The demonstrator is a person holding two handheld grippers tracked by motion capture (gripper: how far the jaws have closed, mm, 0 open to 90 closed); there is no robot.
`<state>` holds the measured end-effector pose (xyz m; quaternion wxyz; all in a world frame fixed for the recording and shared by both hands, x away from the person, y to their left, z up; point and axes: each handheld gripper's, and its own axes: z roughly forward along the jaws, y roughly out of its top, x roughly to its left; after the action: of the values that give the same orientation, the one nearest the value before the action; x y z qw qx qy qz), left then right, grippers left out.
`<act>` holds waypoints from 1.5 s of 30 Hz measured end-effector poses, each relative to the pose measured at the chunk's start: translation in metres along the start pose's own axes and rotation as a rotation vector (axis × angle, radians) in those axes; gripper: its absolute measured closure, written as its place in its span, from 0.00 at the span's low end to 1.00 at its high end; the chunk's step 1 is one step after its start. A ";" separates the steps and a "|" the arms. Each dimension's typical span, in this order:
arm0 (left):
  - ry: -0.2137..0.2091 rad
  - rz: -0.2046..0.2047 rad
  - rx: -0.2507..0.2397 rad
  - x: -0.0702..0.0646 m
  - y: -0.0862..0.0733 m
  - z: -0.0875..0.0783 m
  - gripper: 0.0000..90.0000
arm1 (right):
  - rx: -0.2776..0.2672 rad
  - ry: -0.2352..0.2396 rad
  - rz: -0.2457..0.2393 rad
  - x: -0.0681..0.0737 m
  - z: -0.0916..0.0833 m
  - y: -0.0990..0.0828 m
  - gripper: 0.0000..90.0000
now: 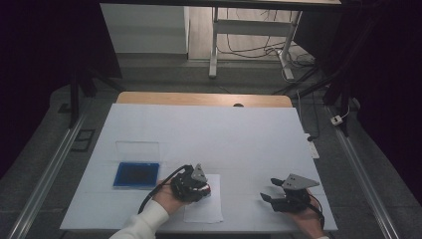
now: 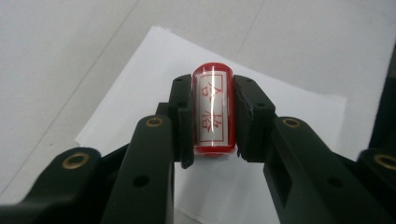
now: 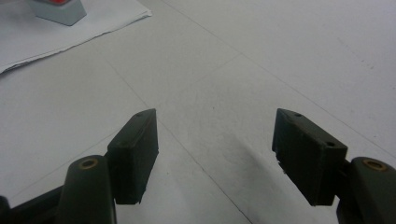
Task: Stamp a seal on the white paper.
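Note:
A red cylindrical stamp (image 2: 212, 112) with a white label of red characters sits between the jaws of my left gripper (image 2: 213, 91), which is shut on it. The left gripper (image 1: 206, 189) hovers over a white sheet of paper (image 1: 204, 208) near the table's front edge, and the paper (image 2: 289, 112) lies right under the stamp. My right gripper (image 1: 267, 188) rests low at the front right of the table. Its jaws stand wide apart with nothing between them (image 3: 215, 135), above bare white table cover.
A blue ink pad (image 1: 136, 175) lies left of the paper, its clear lid (image 1: 137, 149) folded back behind it. A grey block with red on top (image 3: 58, 9) stands on the paper's corner (image 3: 70, 37), cut off by the frame. White cover (image 1: 209, 134) spreads over the table.

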<state>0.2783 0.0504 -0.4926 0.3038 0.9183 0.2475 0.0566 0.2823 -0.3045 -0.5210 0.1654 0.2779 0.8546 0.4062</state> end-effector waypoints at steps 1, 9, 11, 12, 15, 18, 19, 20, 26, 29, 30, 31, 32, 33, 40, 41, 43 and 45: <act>0.001 0.003 0.000 0.000 0.000 0.000 0.79 | 0.000 0.000 0.000 0.000 0.000 0.000 0.35; 0.026 0.007 0.002 -0.002 0.000 -0.002 0.78 | -0.003 0.000 0.001 0.000 -0.001 0.000 0.35; 0.026 -0.003 -0.018 0.000 0.000 -0.005 0.78 | -0.006 -0.001 0.001 0.000 -0.001 0.000 0.35; 0.025 -0.009 -0.027 0.001 0.000 -0.007 0.78 | -0.005 -0.003 0.001 0.000 -0.001 0.000 0.35; 0.016 -0.031 -0.059 0.005 -0.002 -0.015 0.78 | -0.007 -0.001 0.005 -0.001 -0.002 -0.001 0.35; 0.011 -0.044 -0.080 0.007 -0.003 -0.020 0.78 | -0.009 -0.005 0.006 0.000 -0.001 -0.001 0.35; 0.007 -0.048 -0.087 0.007 -0.003 -0.022 0.78 | -0.009 -0.003 0.006 0.000 -0.001 -0.001 0.35; 0.005 -0.052 -0.094 0.007 -0.004 -0.025 0.78 | -0.008 -0.003 0.006 0.000 -0.001 -0.001 0.35; -0.002 -0.054 -0.112 0.008 -0.005 -0.033 0.78 | -0.008 -0.003 0.005 0.000 -0.001 -0.001 0.35; 0.002 -0.057 -0.117 0.009 -0.006 -0.036 0.78 | -0.007 -0.004 0.008 0.000 -0.001 -0.001 0.35; 0.003 -0.056 -0.114 0.009 -0.007 -0.038 0.78 | -0.006 -0.004 0.009 0.000 -0.001 -0.001 0.35; 0.004 -0.058 -0.114 0.009 -0.007 -0.039 0.78 | -0.007 -0.004 0.009 0.000 -0.002 -0.001 0.35; 0.003 -0.058 -0.118 0.010 -0.008 -0.041 0.78 | -0.006 -0.004 0.005 0.000 -0.002 -0.001 0.35; 0.004 -0.061 -0.123 0.010 -0.009 -0.042 0.78 | -0.005 -0.004 0.007 0.000 -0.002 -0.001 0.35; 0.014 -0.082 -0.134 0.015 -0.015 -0.051 0.78 | -0.005 -0.007 0.006 -0.001 -0.002 -0.002 0.35; 0.018 -0.087 -0.135 0.016 -0.015 -0.052 0.78 | -0.006 -0.007 0.006 -0.001 -0.002 -0.002 0.35; 0.023 -0.086 -0.135 0.017 -0.017 -0.054 0.78 | -0.008 -0.012 0.008 -0.001 -0.002 -0.002 0.35; 0.025 -0.091 -0.139 0.017 -0.018 -0.057 0.78 | -0.008 -0.006 0.007 -0.001 -0.002 -0.002 0.35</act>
<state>0.2713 0.1014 -0.4578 0.3658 0.8821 0.2881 0.0711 0.2814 -0.3069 -0.5210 0.1674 0.2816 0.8516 0.4093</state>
